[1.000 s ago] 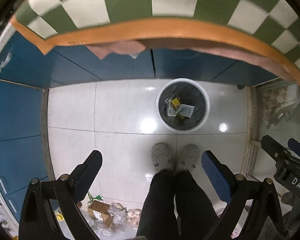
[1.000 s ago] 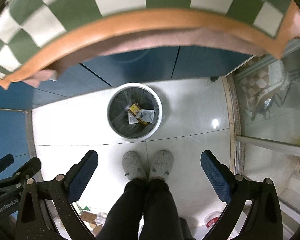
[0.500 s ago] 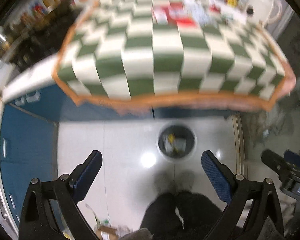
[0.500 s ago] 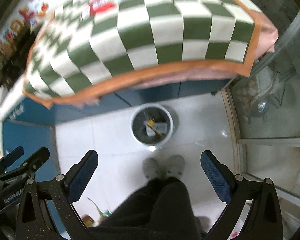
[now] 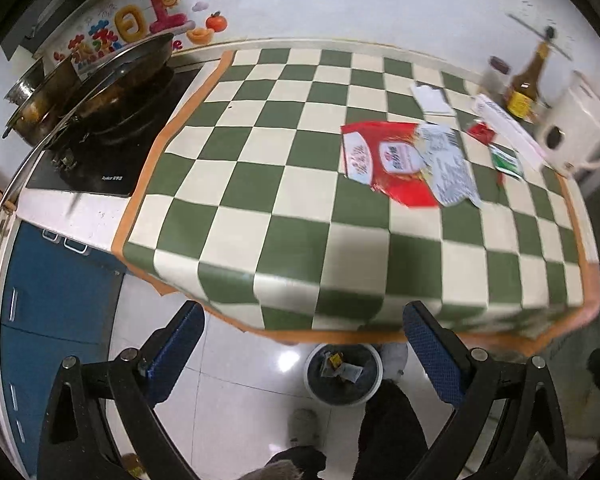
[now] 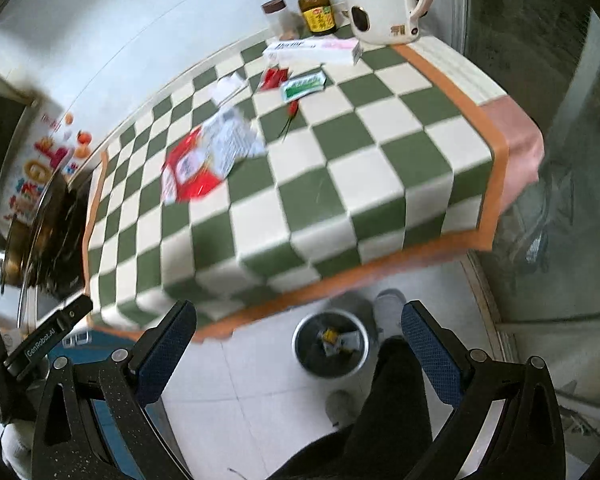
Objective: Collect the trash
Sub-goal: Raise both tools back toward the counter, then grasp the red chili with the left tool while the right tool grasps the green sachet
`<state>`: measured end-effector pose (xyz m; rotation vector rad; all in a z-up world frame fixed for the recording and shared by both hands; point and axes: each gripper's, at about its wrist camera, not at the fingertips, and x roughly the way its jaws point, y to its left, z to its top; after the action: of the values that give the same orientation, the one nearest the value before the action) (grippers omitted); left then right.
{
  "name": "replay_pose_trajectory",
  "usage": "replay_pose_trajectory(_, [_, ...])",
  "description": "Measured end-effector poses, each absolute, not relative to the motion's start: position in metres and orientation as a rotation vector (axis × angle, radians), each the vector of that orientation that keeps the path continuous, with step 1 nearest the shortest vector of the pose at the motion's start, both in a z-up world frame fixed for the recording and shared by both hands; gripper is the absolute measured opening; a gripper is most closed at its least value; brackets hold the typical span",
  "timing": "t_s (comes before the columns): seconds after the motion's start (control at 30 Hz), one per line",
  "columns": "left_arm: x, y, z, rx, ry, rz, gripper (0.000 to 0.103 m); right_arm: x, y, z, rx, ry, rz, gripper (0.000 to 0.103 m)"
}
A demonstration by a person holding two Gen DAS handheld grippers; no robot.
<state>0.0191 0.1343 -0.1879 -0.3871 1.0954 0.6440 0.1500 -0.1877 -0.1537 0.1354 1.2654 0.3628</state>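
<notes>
Trash is mostly that red snack wrapper (image 5: 384,162) lying flat on the green-checked tablecloth (image 5: 260,184), with a white printed wrapper (image 5: 448,168) overlapping its right side. Wastebasket (image 5: 343,374) sits on the floor below the counter edge, few scraps inside. Left gripper (image 5: 300,352) and right gripper (image 6: 298,344) both spread wide, holding nothing.

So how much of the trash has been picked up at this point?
Some is done: a few wrappers already lie in the trash bin on the floor. Nothing is in hand; the left gripper and right gripper are both open and empty. Left on the checkered tablecloth: the red packet, printed wrapper and green packet.
</notes>
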Motion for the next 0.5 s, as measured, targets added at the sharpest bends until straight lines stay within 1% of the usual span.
replay_pose_trajectory(0.17, [0.073, 0.153, -0.215, -0.403, 1.161, 0.753, 0.102, 0.261, -0.178, -0.176, 0.155, 1.286, 0.363, 0.103])
replay_pose_trajectory(0.3, [0.118, 0.174, -0.249, -0.452, 1.244, 0.851, 0.102, 0.361, -0.155, -0.206, 0.165, 1.322, 0.378, 0.103])
replay_pose_trajectory(0.4, [0.137, 0.191, -0.268, -0.531, 1.275, 0.904, 0.102, 0.422, -0.132, -0.233, 0.132, 1.348, 0.389, 0.103])
replay_pose_trajectory(0.43, [0.14, 0.195, -0.273, -0.561, 1.283, 0.904, 0.102, 0.444, -0.12, -0.244, 0.11, 1.359, 0.395, 0.103])
replay_pose_trajectory(0.5, [0.147, 0.205, -0.284, -0.638, 1.282, 0.918, 0.101, 0.477, -0.1, -0.268, 0.073, 1.39, 0.398, 0.098])
